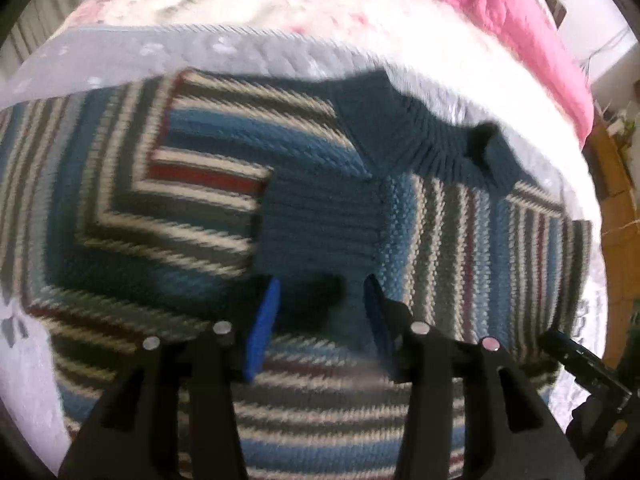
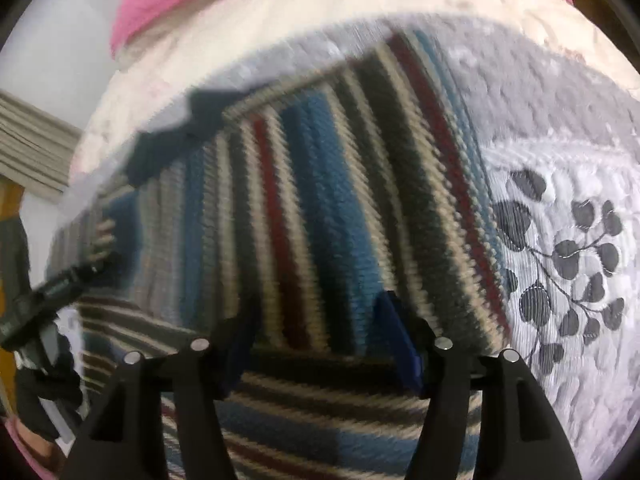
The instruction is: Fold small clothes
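Nearest, the left tongs (image 1: 320, 312) and right tongs (image 2: 316, 340) both stand wide open, gripping nothing, low over the striped knit sweater (image 1: 304, 208). It lies partly folded on the bed (image 2: 560, 184), collar toward the far edge. Thick, soft, floppy, probably grippy: best pinched at hem corners or a folded edge.

A bed in a bright room, dressed in pale quilted bedding.

The grey-lilac quilted bedspread (image 2: 560, 168) carries a dark leaf-sprig pattern (image 2: 568, 256) and lies over a cream fleecy blanket (image 1: 360, 20) with faint pink blotches. A bright pink duvet (image 1: 512, 16) is bunched at the far end. Beige pleated fabric, probably a curtain (image 2: 28, 140), hangs beside a plain white wall (image 2: 52, 40). Orange-brown wooden furniture (image 1: 616, 184) stands beside the bed; both views are motion-blurred.
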Demonstrator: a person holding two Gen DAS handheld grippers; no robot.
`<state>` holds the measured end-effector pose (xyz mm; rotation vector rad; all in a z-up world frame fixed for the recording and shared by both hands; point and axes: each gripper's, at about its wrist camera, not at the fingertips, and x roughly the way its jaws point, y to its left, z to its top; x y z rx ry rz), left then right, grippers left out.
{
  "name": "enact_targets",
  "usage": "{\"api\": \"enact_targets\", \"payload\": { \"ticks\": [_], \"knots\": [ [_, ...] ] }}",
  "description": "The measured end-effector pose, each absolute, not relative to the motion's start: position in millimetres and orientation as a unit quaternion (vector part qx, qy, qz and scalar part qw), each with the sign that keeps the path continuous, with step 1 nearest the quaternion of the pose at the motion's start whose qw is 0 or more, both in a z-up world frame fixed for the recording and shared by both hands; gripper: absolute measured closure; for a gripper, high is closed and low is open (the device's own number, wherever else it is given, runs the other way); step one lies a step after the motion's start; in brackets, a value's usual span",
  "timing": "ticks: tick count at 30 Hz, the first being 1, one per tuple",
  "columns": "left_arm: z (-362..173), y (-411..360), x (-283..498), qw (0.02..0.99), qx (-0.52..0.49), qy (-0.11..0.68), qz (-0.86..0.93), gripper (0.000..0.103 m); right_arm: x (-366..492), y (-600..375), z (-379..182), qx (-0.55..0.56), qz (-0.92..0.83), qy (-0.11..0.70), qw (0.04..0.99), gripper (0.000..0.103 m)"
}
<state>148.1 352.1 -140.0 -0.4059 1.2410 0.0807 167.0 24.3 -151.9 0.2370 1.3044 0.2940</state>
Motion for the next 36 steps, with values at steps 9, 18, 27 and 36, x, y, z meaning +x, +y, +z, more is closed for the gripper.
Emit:
{"api": "enact_targets", "payload": {
  "ticks": [9,18,27,36],
  "knots": [
    [-115,470,64,0.79,-0.203,0.564,0.129,0.05,150,78,-130,0.1,0.179,0.593,0.779,0.04],
    [-122,606,6,0.754,-0.305,0.539,0.219,0.05,143,128,-149,0.087,0.195,0.609,0.764,0.04],
    [-131,690,0,0.745,-0.432,0.456,0.225,0.05,149,142,-154,0.074,0.178,0.61,0.769,0.04],
    [-138,740,12,0.741,-0.492,0.405,0.211,0.05,158,151,-158,0.056,0.158,0.614,0.772,0.04]
  ]
}}
